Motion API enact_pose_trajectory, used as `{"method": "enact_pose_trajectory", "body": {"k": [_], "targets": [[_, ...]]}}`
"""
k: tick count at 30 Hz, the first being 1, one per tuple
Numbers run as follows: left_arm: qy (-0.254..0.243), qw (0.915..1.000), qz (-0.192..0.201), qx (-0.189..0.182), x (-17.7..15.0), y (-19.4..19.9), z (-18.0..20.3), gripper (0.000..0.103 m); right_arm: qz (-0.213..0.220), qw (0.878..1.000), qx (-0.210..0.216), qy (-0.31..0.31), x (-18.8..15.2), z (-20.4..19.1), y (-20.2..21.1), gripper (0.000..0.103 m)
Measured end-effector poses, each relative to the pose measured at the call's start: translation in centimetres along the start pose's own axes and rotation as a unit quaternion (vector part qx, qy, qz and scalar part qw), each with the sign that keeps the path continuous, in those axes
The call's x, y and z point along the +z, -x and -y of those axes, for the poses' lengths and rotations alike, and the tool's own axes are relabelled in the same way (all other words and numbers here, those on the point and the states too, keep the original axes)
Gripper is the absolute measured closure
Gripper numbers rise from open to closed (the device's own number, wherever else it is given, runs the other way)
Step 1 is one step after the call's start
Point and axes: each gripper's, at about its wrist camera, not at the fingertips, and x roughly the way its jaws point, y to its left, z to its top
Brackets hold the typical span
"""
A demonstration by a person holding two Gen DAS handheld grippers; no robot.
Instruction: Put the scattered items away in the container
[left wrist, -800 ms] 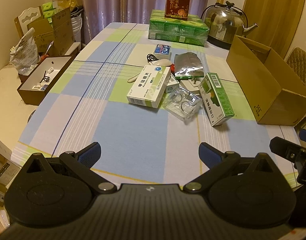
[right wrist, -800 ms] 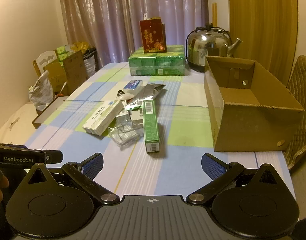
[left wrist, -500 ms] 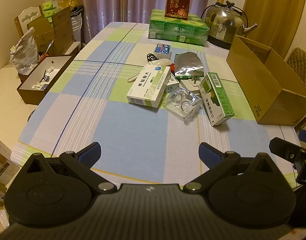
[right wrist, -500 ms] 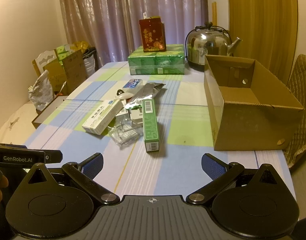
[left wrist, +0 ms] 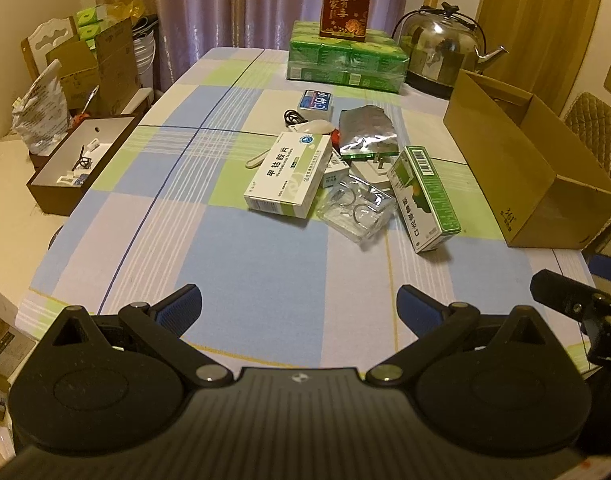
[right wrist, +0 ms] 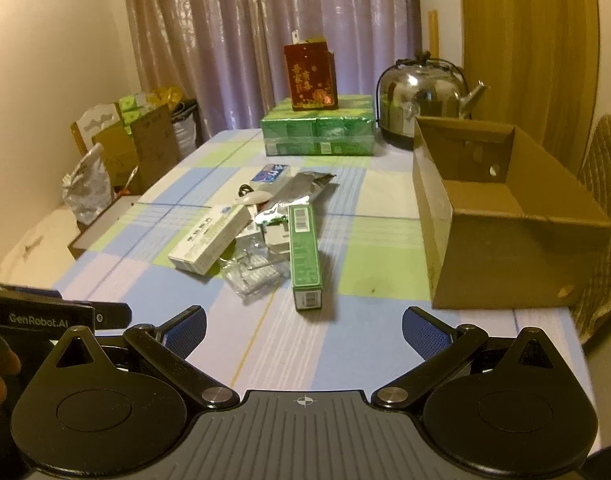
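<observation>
**Nothing picked up yet, green box looks like the easy first grab**

Both tools hover over the near edge of the desk (right wrist: 265,352), empty. The left hand-held gripper (left wrist: 299,304) and the right hand-held gripper (right wrist: 304,326) both have their jaws spread wide. The clutter sits ahead of both. Closest ahead of the right one is the long green box (right wrist: 304,256), with the cardboard container (right wrist: 501,216) off to its right, open side up. I'd come in across the box's narrow width, squeeze at mid-length, lift clear, then swing right.
</observation>
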Motion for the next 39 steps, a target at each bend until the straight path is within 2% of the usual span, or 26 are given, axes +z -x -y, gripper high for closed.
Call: {"method": "enact_pose_trajectory", "body": {"k": [5,10,14,17,21,33,35,37,39], "targets": [[-0.02,0.9998,0.004,-0.004,0.6,-0.4,-0.2,0.001,0.007,1.0,0.002,0.012,0.4,-0.1,-0.2,0.002],[-0.039,0.9989,0.016,-0.021,1.4,-0.9,-0.5,0.001,-0.004,1.0,-0.005,0.023,0.6,-0.1,-1.1,0.002],[-0.073,0.9967,0.024,-0.028,2.2,-1.7,-0.5,0.001,-0.007,1.0,0.008,0.019,0.8,0.5,-2.0,0.002],[-0.095,0.994,0.027,-0.047,2.7,-2.4,-0.4,0.001,-0.016,0.999,0.006,0.028,1.1,0.8,-3.0,0.002],[-0.126,0.9877,0.031,-0.087,3.4,-3.7,-0.2,0.001,-0.023,0.999,0.009,0.031,1.6,1.2,-4.4,0.002],[-0.237,0.9645,0.03,-0.113,4.4,-8.6,0.8,0.002,-0.045,0.997,0.029,0.049,3.5,0.8,-10.5,0.002],[-0.255,0.9584,0.036,-0.122,4.4,-9.2,1.0,0.004,-0.049,0.997,0.029,0.052,3.7,0.6,-11.6,0.005],[-0.271,0.9532,0.036,-0.13,4.4,-9.9,1.3,0.005,-0.057,0.997,0.031,0.052,4.0,0.8,-12.7,0.017],[-0.28,0.9495,0.035,-0.138,4.4,-10.7,1.5,0.006,-0.065,0.996,0.033,0.052,4.3,0.9,-13.9,0.02]]}}
